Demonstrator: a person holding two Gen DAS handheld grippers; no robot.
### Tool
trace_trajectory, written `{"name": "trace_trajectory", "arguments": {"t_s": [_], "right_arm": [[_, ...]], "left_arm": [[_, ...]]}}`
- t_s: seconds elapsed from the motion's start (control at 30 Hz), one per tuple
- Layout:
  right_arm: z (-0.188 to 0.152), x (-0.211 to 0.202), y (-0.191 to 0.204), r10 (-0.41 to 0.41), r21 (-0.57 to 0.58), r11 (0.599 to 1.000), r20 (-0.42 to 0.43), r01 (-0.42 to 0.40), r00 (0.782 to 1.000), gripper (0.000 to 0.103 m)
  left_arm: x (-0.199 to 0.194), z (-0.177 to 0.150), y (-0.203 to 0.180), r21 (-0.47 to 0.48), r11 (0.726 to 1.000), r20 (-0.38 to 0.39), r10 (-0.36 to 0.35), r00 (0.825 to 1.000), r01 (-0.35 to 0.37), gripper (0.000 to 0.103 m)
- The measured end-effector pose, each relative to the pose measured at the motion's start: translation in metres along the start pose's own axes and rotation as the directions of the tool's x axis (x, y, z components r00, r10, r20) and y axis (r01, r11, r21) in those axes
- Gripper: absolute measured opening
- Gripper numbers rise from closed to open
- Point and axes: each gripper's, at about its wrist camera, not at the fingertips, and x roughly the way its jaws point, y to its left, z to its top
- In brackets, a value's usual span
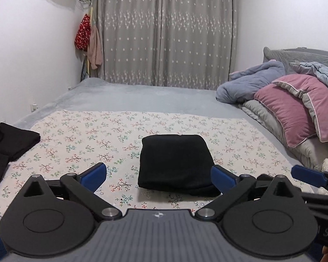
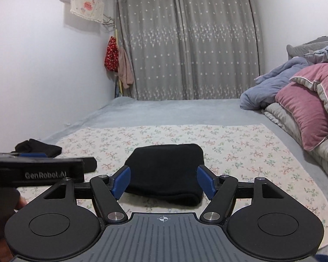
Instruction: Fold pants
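Black pants (image 1: 175, 166) lie folded into a compact bundle mid floral sheet (image 1: 76, 131), left gripper (image 1: 158, 176) and right gripper (image 2: 163, 180) both spread wide and empty, fold looks finished.

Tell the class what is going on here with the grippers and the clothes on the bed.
A person is folding pants on a bed with a gripper in each hand. One pair of black pants lies folded into a neat block on the flowered sheet. The left gripper and the right gripper are both open and empty, held just in front of the block without touching it. More black clothing lies unfolded at the left edge of the sheet. Pillows and bedding are piled to the right.
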Motion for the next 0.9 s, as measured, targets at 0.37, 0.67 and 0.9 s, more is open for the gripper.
{"name": "trace_trajectory", "arguments": {"t_s": [0.37,0.67,0.9], "right_arm": [[-0.004,-0.013,0.0,-0.028,0.006,1.0,0.009,0.028,1.0,0.1],[-0.012,0.001,0.002,-0.061,0.009,0.998,-0.036,0.061,0.998,0.103],[-0.017,0.011,0.007,-0.054,0.005,0.999,-0.057,0.054,0.997,0.103]], "left_arm": [[0.001,-0.007,0.001,-0.013,1.0,-0.034,0.001,0.999,-0.002,0.103],[0.005,-0.012,0.003,-0.026,0.999,-0.058,0.024,0.998,-0.025,0.103],[0.006,-0.014,0.008,-0.04,0.999,-0.065,0.02,0.998,-0.023,0.103]]}}
